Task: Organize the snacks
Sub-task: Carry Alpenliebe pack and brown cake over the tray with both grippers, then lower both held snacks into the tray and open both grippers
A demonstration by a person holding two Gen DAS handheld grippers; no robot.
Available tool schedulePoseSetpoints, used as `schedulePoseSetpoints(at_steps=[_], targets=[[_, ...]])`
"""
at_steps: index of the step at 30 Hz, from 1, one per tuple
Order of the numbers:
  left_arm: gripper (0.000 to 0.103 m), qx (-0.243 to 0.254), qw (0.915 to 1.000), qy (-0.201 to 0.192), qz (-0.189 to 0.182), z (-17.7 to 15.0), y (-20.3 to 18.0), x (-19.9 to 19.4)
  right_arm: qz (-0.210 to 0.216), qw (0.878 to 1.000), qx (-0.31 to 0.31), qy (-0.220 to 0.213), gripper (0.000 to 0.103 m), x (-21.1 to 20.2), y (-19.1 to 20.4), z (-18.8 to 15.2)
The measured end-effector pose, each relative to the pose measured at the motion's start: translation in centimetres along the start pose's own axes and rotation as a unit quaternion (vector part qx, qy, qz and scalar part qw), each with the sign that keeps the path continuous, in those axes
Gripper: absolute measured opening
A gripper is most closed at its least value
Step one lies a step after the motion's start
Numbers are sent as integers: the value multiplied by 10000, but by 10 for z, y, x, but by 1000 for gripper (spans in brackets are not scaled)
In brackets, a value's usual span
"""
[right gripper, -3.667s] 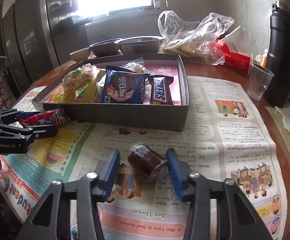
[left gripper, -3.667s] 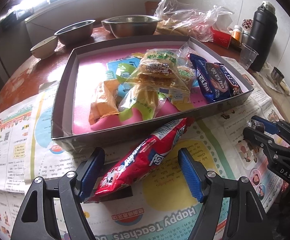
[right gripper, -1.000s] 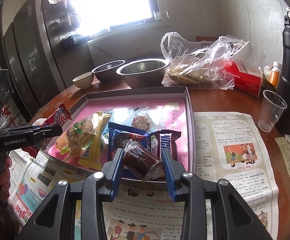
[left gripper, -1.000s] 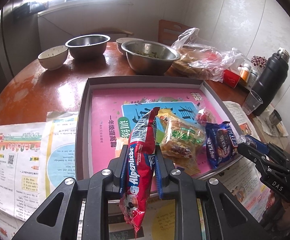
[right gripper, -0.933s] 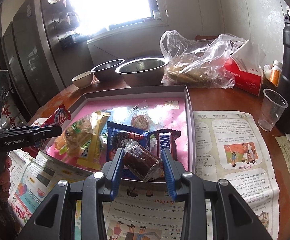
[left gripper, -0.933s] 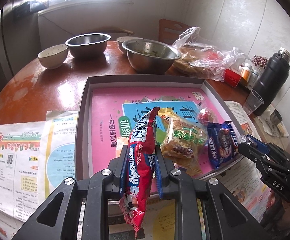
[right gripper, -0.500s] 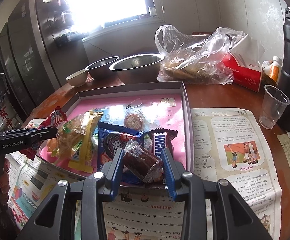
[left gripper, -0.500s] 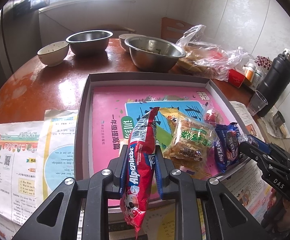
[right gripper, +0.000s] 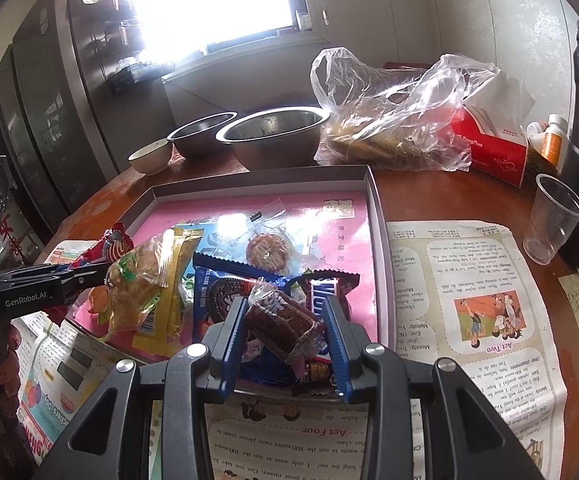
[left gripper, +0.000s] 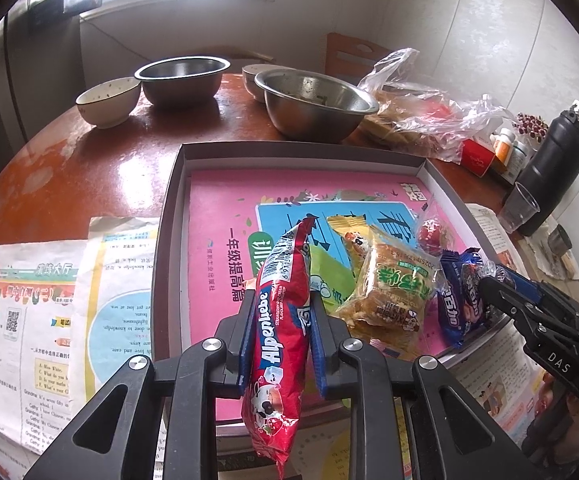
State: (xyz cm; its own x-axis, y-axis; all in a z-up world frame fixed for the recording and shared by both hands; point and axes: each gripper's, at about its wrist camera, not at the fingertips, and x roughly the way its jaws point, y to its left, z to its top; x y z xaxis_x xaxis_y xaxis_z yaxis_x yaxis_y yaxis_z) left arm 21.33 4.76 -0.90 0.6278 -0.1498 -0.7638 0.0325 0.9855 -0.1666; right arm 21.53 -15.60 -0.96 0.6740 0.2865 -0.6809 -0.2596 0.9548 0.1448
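Observation:
My left gripper (left gripper: pixel 283 300) is shut on a long red Alpenliebe packet (left gripper: pixel 281 340), which it holds upright above the near left part of the grey tray (left gripper: pixel 177 208). My right gripper (right gripper: pixel 285 308) is shut on a brown cake in a clear wrapper (right gripper: pixel 285 324), above the tray's near rim (right gripper: pixel 377 240). On the tray's pink floor lie a blue biscuit pack (right gripper: pixel 221 292), a Snickers bar (right gripper: pixel 325 288), a yellow-green cake pack (left gripper: pixel 393 292) and other snacks. Each view shows the other gripper at its side: the right gripper (left gripper: pixel 501 284) and the left gripper (right gripper: pixel 89 272).
Behind the tray stand two steel bowls (left gripper: pixel 313 104), a small ceramic bowl (left gripper: pixel 107 100) and a clear plastic bag (right gripper: pixel 393 116). To the right are a red tissue box (right gripper: pixel 493 148), a plastic cup (right gripper: pixel 553 216) and a black flask (left gripper: pixel 553 164). Newspaper (right gripper: pixel 473 292) covers the near table.
Both snacks lay on the newspaper between open jaws; now each gripper grips one, lifted over the tray. In the last second both edged slightly forward.

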Motion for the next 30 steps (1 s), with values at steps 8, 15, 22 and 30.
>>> schedulePoseSetpoints(at_steps=[8, 15, 22, 30], targets=[[25, 17, 10000, -3, 12, 1, -1, 1, -37, 10000, 52, -34, 38, 4, 0, 2], [25, 32, 10000, -1, 12, 0, -2, 0, -122, 9997, 199, -95, 38, 7, -8, 6], [25, 47, 10000, 0, 15, 0, -4, 0, -202, 9992, 349, -57, 39, 10, -12, 6], [25, 31, 10000, -1, 14, 0, -4, 0, -108, 9992, 379, -26, 39, 8, -11, 1]])
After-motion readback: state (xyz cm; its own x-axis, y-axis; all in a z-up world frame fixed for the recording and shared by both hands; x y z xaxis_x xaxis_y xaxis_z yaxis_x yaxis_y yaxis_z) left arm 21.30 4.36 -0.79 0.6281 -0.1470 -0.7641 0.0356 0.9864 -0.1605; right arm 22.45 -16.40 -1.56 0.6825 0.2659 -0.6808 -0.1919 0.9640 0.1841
